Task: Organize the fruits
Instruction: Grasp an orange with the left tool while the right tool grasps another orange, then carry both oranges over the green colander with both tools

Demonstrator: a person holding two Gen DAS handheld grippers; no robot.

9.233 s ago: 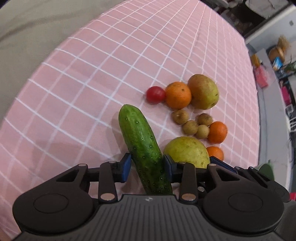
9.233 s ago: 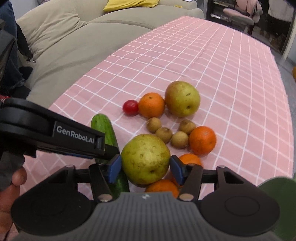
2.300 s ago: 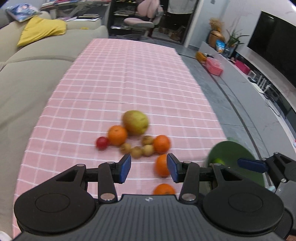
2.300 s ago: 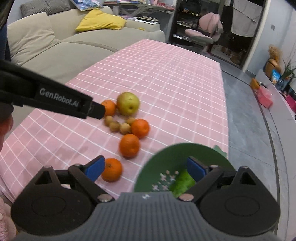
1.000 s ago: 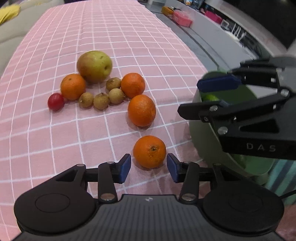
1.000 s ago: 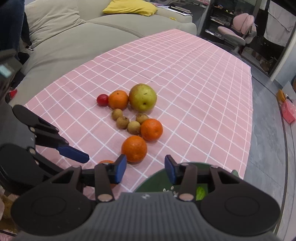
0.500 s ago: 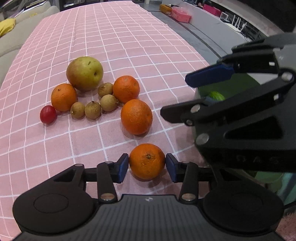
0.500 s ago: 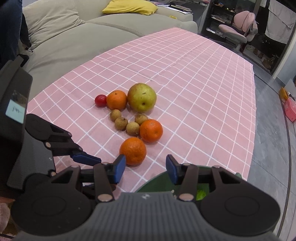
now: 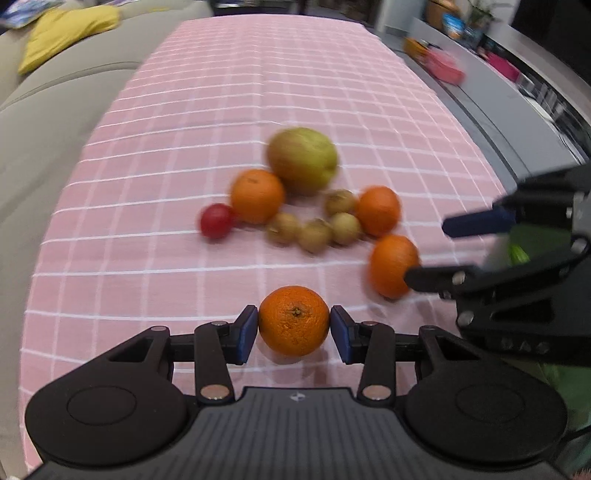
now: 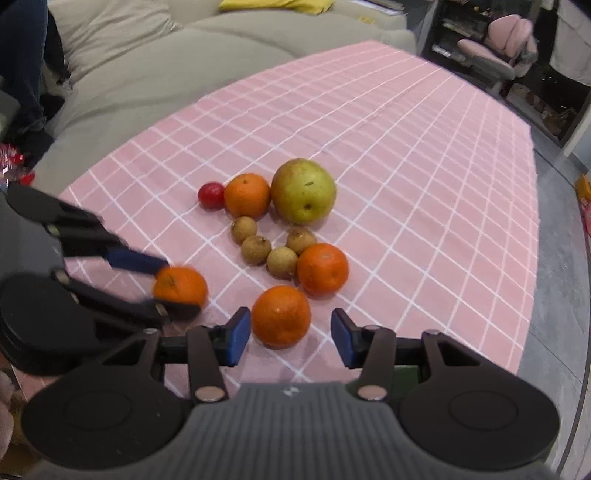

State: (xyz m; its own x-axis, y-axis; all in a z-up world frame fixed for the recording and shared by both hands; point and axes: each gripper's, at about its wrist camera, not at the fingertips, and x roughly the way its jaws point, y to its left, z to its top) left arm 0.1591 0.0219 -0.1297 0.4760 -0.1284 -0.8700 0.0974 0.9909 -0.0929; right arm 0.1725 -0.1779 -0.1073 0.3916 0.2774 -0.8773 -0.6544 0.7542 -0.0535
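Note:
A small orange [image 9: 293, 325] sits pinched between the blue pads of my left gripper [image 9: 293, 332]; the right wrist view shows that orange [image 10: 181, 286] blurred in the left gripper [image 10: 179, 286]. My right gripper [image 10: 290, 338] stands open around a second orange [image 10: 280, 317] on the pink checked cloth [image 10: 406, 206], with a gap at its right pad. Further back lie a pear [image 10: 303, 195], two more oranges [image 10: 246, 195] [image 10: 323, 268], a red tomato [image 10: 211, 195] and several longans [image 10: 256, 249]. A green bowl [image 9: 524, 240] shows behind the right gripper [image 9: 426, 250].
A beige sofa [image 10: 147, 74] with a yellow cushion [image 9: 62, 33] runs along the table's left side. The cloth's right edge [image 10: 532, 258] drops to grey floor. A pink chair [image 10: 495, 48] and shelves stand beyond the far end.
My left gripper has shut on the near orange and swung left with it, blurring the background. The right gripper has dropped toward the second orange, which now lies between its fingers.

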